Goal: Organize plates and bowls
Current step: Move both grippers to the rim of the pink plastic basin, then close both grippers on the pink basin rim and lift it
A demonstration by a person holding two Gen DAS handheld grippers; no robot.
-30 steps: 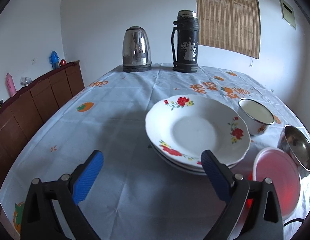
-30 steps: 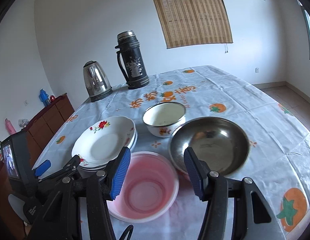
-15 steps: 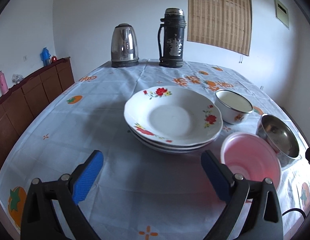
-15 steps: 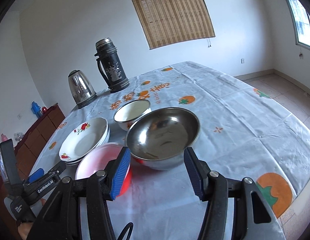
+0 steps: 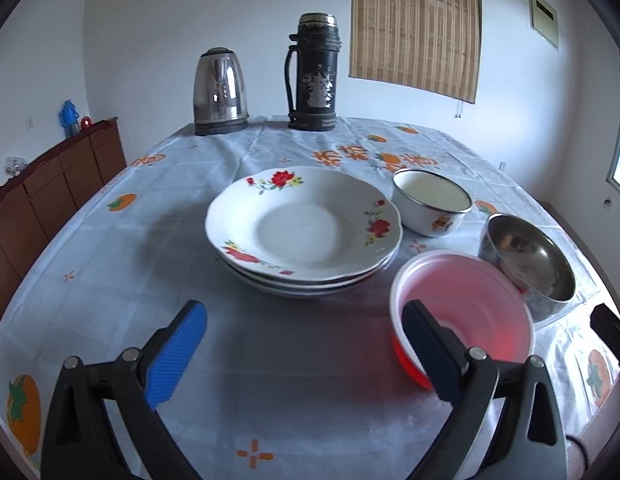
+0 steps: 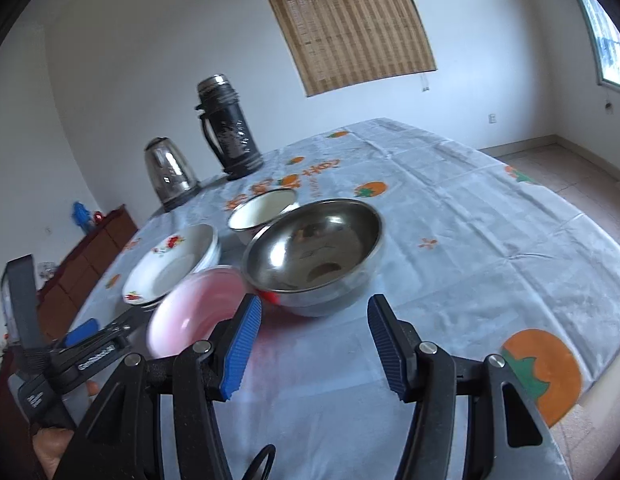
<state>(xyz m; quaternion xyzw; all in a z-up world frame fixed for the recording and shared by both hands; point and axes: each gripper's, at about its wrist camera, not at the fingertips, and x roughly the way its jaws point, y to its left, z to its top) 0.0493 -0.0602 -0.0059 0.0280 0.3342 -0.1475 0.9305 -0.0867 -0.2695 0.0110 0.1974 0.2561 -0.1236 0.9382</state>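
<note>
A stack of white floral plates (image 5: pixel 306 232) sits mid-table, with a white enamel bowl (image 5: pixel 430 208) to its right. A red plastic bowl (image 5: pixel 462 312) and a steel bowl (image 5: pixel 526 264) stand nearer the front right. My left gripper (image 5: pixel 306 320) hangs open over bare cloth in front of the plates; its right finger overlaps the red bowl's near rim in the picture. In the right wrist view my right gripper (image 6: pixel 315 308) is open, just short of the steel bowl (image 6: pixel 314 256). Nothing lies between either pair of jaws. The red bowl (image 6: pixel 198 308) is to its left.
A steel kettle (image 5: pixel 220 92) and a dark thermos (image 5: pixel 314 76) stand at the table's far end. A brown cabinet (image 5: pixel 50 192) lines the left wall. The fruit-print tablecloth (image 6: pixel 490 220) stretches right to the table's edge, with floor beyond.
The left gripper has drawn back, so the plates sit farther off and centred. The right gripper has swung right: the red bowl was ahead of its jaws, now the steel bowl is.
</note>
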